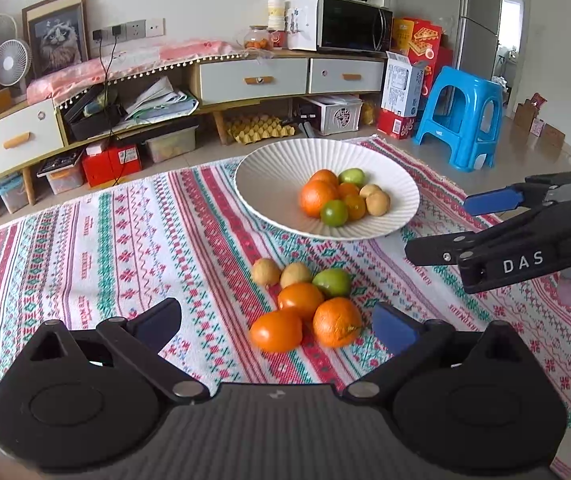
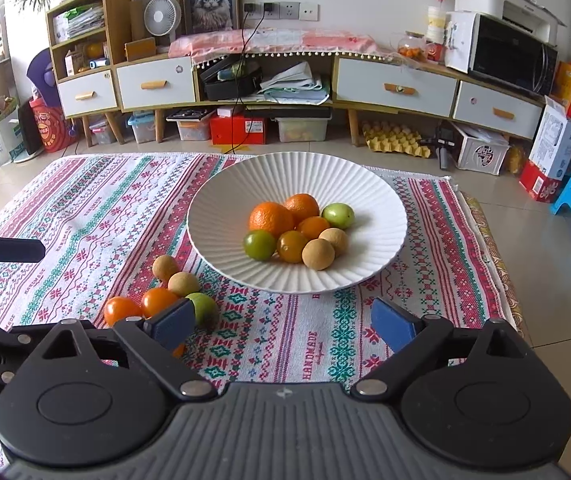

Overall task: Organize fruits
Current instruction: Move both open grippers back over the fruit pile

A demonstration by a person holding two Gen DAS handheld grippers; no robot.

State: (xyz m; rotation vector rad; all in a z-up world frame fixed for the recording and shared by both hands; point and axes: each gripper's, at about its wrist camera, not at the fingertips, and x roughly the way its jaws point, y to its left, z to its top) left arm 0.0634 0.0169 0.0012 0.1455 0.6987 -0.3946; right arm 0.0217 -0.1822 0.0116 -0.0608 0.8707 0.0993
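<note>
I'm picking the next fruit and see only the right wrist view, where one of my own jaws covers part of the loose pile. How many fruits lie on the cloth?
Observer: Six. The left wrist view shows a rough-skinned orange at the near edge of the pile, almost entirely hidden from you.
Operator: Is the left gripper holding anything?
Observer: No. The left gripper has its jaws wide open and empty, pointing at that pile and touching no fruit.

**Two wrist views, one table**

Each fisheye looks forward and down past its own fingers, close over the table (image 1: pixel 85 240). Both share the white plate (image 2: pixel 221 196), the loose fruit (image 1: pixel 305 304) and the cabinet (image 2: pixel 397 88) behind; the left sits further left.
</note>
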